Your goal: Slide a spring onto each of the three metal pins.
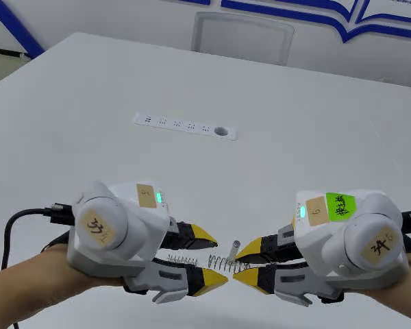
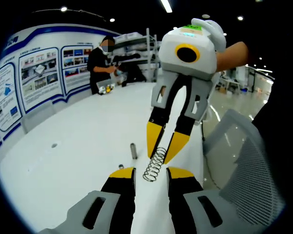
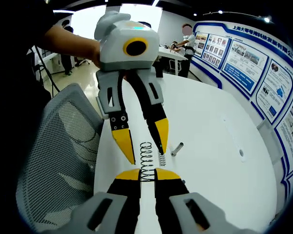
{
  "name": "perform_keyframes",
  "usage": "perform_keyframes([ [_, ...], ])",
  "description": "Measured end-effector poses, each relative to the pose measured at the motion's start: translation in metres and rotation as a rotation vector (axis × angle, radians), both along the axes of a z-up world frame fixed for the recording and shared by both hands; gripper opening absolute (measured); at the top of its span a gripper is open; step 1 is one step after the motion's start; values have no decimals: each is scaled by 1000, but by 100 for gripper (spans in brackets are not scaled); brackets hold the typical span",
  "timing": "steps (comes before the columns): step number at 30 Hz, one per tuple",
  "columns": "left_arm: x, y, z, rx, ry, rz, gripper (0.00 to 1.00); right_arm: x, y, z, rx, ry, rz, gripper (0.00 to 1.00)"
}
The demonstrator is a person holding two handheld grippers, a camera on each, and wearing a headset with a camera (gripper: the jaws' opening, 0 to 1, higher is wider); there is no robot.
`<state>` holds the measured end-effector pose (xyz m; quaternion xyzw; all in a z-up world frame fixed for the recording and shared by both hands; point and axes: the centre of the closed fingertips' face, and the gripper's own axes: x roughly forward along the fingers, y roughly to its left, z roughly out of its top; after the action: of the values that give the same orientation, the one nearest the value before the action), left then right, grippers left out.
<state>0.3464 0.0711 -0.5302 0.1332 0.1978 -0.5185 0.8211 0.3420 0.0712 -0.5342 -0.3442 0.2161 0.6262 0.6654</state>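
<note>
Right hand-held gripper (image 1: 235,266): the jaws are drawn in to a narrow gap, and its own view shows one end of a spring (image 1: 221,262) pinched between the yellow tips. Left hand-held gripper (image 1: 222,259): the jaws stand well apart. The spring's other end reaches in between its tips, and I see it touching neither. The two grippers face each other tip to tip over the white table (image 1: 89,103), with the spring bridging them.

One metal pin (image 1: 234,245) stands on the table just behind the spring, near the right gripper's upper tip; its shaft is bare. A second spring (image 1: 181,259) lies on the table beneath the left gripper's jaws.

Markings: the left gripper carries a round tan sticker (image 1: 98,228) on its rear, with handwriting I cannot read. The right gripper carries a tan label (image 1: 316,211) that I take to be a "6", though I am not sure of it. Beside that label is a green sticker (image 1: 340,205) with illegible handwriting. A small green lamp (image 1: 159,198) is lit on the left gripper, and another on the right. In the gripper views, the print on the wall boards (image 2: 39,68) is too small to read.

A white power strip (image 1: 185,127) lies farther back on the table, and a chair (image 1: 243,38) stands at the far edge.
</note>
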Motion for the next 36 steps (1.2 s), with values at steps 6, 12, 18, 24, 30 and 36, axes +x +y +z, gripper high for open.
perform_keyframes([
  [6,-3,-1,-4,29,4,-21,18,-2,1,-2,-11,-1,11,10],
  [12,-5,-2,-5,46,8,-45,15,-6,1,-2,-23,-1,34,10],
  [18,-12,-3,-7,117,-68,-108,11,-10,1,-1,-42,-18,64,10],
  [24,-13,-3,-8,126,-49,-101,10,-12,1,-3,-43,-39,91,11],
  [30,-15,-1,-5,128,-42,-108,10,-9,0,0,-17,3,62,15],
  [36,-16,0,1,107,-42,-103,10,-7,-4,-4,-9,17,53,14],
])
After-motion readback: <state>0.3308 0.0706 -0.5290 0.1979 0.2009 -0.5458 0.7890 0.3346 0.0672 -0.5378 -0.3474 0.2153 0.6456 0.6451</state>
